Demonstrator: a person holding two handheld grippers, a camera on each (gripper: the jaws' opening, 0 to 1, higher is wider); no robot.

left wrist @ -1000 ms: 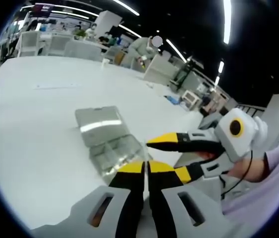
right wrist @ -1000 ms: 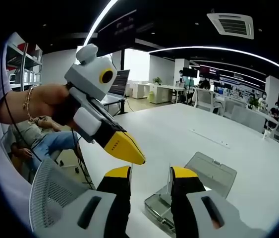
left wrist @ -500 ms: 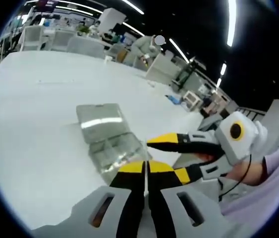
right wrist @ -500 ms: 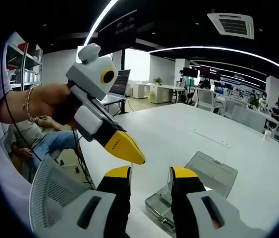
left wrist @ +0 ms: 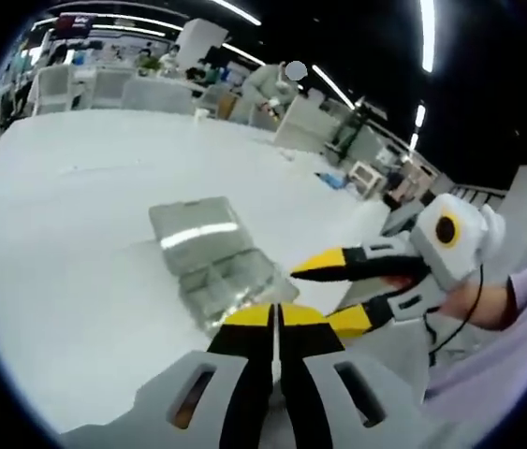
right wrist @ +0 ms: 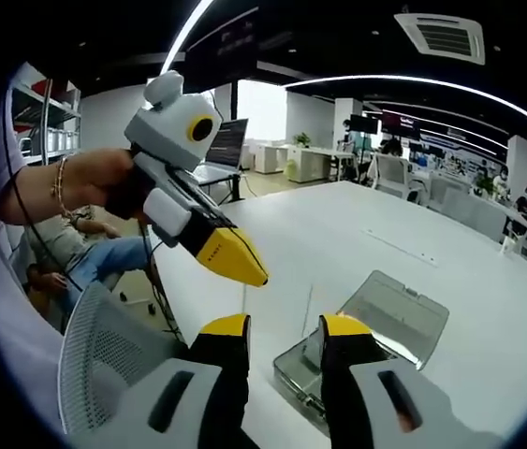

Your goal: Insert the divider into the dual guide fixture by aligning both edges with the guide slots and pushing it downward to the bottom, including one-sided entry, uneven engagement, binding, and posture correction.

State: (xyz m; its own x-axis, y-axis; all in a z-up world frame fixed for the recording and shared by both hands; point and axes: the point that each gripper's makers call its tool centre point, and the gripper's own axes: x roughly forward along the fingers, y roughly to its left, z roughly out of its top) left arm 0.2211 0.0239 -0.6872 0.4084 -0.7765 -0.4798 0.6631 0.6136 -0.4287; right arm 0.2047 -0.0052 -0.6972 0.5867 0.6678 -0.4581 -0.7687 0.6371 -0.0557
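Now both tools hang above the white tabletop (left wrist: 66,243), and each view has shifted a little against 1 second ago, so the hands have drifted while the work itself sits where it was. The left tool (left wrist: 276,316) has its 2 yellow-tipped jaws pressed together with only a hairline between them; whether anything thin is caught there I cannot tell. The right tool (right wrist: 285,327) holds its jaws apart with a clear gap; a thin, clear upright sheet, likely the divider (right wrist: 306,313), shows in that gap, though contact is not clear. The clear plastic case (left wrist: 212,257) with its lid folded back, apparently the guide fixture, lies on the tabletop just ahead of both tools. Judging from this, insertion is not yet begun: the divider edges are well above the slots, and alignment comes next.
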